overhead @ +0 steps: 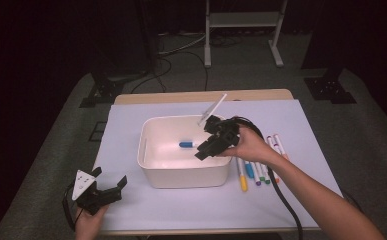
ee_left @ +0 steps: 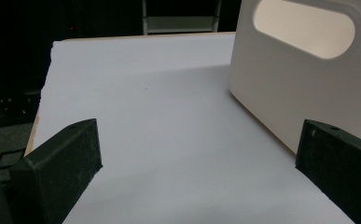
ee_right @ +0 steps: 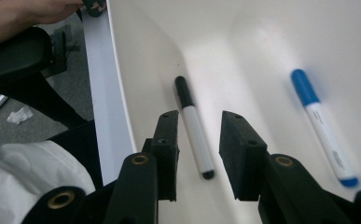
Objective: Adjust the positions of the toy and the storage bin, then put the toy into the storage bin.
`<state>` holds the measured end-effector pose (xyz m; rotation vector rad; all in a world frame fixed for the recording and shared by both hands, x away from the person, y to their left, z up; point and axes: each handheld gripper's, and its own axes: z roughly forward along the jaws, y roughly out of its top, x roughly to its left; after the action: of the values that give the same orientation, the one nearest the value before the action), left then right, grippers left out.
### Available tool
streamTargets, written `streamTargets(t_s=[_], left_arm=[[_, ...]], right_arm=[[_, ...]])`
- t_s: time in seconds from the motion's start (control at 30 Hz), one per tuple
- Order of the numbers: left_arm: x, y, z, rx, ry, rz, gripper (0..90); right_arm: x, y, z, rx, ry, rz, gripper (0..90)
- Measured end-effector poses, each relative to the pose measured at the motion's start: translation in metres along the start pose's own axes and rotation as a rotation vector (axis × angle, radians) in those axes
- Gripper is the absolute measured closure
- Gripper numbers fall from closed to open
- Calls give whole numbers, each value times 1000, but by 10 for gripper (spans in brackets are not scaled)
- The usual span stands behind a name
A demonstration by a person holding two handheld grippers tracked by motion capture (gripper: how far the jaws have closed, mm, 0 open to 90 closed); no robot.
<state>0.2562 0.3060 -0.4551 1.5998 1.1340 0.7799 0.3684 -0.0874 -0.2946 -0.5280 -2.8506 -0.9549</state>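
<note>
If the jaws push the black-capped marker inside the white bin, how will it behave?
The black-capped marker looks round and smooth, so it would probably roll sideways on the white bin floor. It seems stiff and light. Its slim plastic barrel may slip between the jaws.

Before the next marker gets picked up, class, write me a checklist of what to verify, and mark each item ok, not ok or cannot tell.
1. Right tongs let go of the black marker: ok, jaws apart, the marker lies between them on the bin floor, untouched.
2. Blue marker rests in the white bin: ok.
3. Markers remain to fetch: ok, several lie on the table right of the bin.
4. Left tongs free: ok, jaws wide, nothing between them.
5. Bin stands flat on the table: ok.
6. Caps tight on the markers: cannot tell.
</note>
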Motion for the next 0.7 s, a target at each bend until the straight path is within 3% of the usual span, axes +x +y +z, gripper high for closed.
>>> streamTargets(t_s=[0.17,0.33,0.5,0.7], left_arm=[[0,0,0,-6,-2,1,0],[-1,0,0,4,-2,4,0],[-1,0,0,-1,-2,5,0],[-3,0,0,4,2,29,0]], right_arm=[[-6,-30,-35,-66,-57,33,633],[-15,-70,-69,-141,-102,120,620],[-22,-109,-83,-167,-150,175,607],[-31,-150,-85,-177,-203,251,592]])
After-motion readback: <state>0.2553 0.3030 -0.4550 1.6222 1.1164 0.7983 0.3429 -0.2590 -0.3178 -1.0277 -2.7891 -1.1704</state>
